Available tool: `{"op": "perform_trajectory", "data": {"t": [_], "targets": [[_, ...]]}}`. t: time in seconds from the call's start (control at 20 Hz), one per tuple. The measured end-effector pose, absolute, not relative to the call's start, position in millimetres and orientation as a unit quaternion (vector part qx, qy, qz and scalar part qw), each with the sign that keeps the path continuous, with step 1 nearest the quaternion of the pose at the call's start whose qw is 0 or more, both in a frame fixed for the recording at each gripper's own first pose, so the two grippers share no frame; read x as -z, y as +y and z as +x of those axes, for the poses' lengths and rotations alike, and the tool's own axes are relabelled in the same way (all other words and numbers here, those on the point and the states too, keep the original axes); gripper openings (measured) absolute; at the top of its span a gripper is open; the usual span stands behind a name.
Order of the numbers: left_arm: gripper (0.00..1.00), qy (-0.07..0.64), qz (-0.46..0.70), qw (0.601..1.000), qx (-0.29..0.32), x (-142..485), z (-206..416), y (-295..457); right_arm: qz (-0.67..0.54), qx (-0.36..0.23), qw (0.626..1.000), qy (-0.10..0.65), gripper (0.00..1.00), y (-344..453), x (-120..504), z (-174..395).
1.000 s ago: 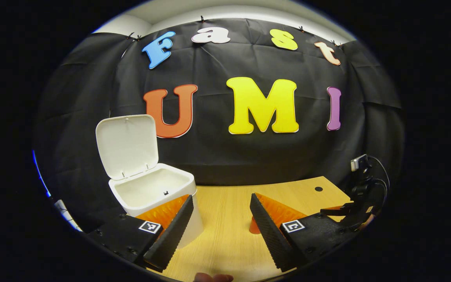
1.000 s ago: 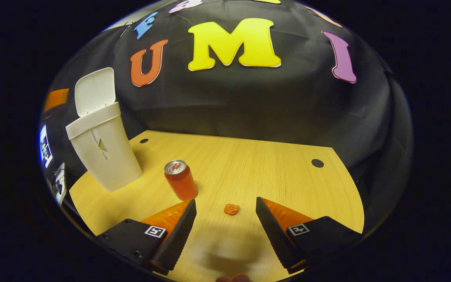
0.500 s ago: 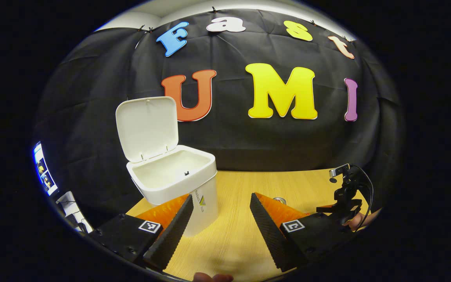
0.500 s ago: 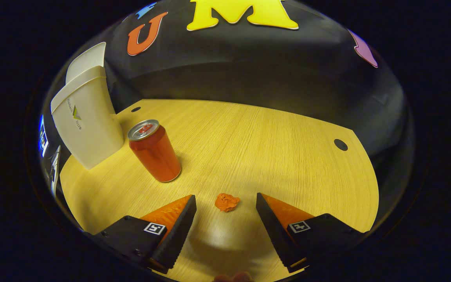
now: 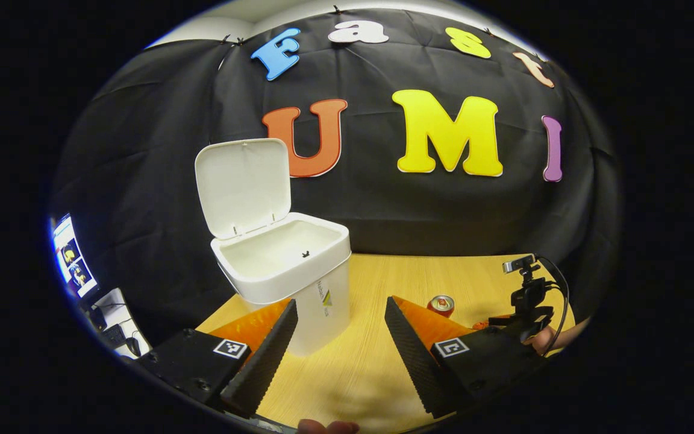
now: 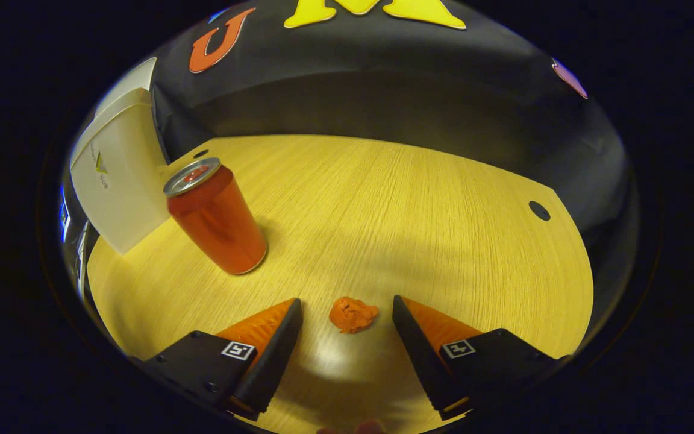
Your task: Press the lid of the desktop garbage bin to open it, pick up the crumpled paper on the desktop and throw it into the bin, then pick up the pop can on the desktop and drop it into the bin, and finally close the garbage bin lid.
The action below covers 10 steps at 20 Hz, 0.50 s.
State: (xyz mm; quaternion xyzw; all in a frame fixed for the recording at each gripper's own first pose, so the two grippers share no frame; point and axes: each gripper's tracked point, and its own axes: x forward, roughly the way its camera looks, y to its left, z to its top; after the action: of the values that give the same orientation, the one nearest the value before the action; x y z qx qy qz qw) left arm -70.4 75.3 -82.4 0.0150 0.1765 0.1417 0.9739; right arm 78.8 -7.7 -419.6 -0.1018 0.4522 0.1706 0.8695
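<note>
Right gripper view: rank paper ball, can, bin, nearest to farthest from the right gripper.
From the right gripper:
1. Paper ball, on the table between the open jaws.
2. Can, upright, ahead to the left.
3. Bin, beyond the can at the far left, lid up.

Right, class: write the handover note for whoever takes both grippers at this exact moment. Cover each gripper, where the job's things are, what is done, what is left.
Left gripper: open, holding nothing, near the garbage bin.
Right gripper: open, low over the table, crumpled paper lying just ahead between its fingers, not gripped.
Bin: lid up; what shows of the inside looks empty.
Pop can: upright on the table, between bin and paper.
Done: lid opened.
Left: grasp the paper and drop it in, then the can, then close the lid.
</note>
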Motion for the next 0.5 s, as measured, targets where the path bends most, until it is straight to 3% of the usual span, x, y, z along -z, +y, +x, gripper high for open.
{"op": "perform_trajectory", "data": {"t": [0.1,0.15,0.25,0.35,0.4,0.45,0.5], "targets": [[0.96,0.177,0.014,0.974,-0.143,83.2,-70.6,76.2,-0.099,-0.167,0.872,0.450,0.89,-6.4,418.5,79.1],[0.96,0.179,0.013,0.973,-0.143,86.0,-69.6,76.6,-0.096,-0.164,0.873,0.449,0.80,-6.5,418.9,79.1],[0.96,0.182,0.011,0.973,-0.141,88.0,-69.6,75.3,-0.094,-0.162,0.876,0.445,0.74,-6.2,419.2,80.3],[0.96,0.183,0.011,0.973,-0.137,88.6,-69.5,74.6,-0.092,-0.155,0.879,0.442,0.51,-6.9,419.2,81.1],[0.96,0.184,0.013,0.973,-0.137,89.4,-69.2,75.0,-0.093,-0.152,0.879,0.441,0.32,-6.8,418.9,81.3],[0.96,0.185,0.013,0.973,-0.136,91.0,-69.9,75.6,-0.092,-0.153,0.880,0.440,0.32,-4.3,418.6,80.3],[0.96,0.186,0.013,0.973,-0.136,90.9,-70.3,75.8,-0.097,-0.147,0.881,0.438,0.26,-4.5,416.8,81.0]]}}
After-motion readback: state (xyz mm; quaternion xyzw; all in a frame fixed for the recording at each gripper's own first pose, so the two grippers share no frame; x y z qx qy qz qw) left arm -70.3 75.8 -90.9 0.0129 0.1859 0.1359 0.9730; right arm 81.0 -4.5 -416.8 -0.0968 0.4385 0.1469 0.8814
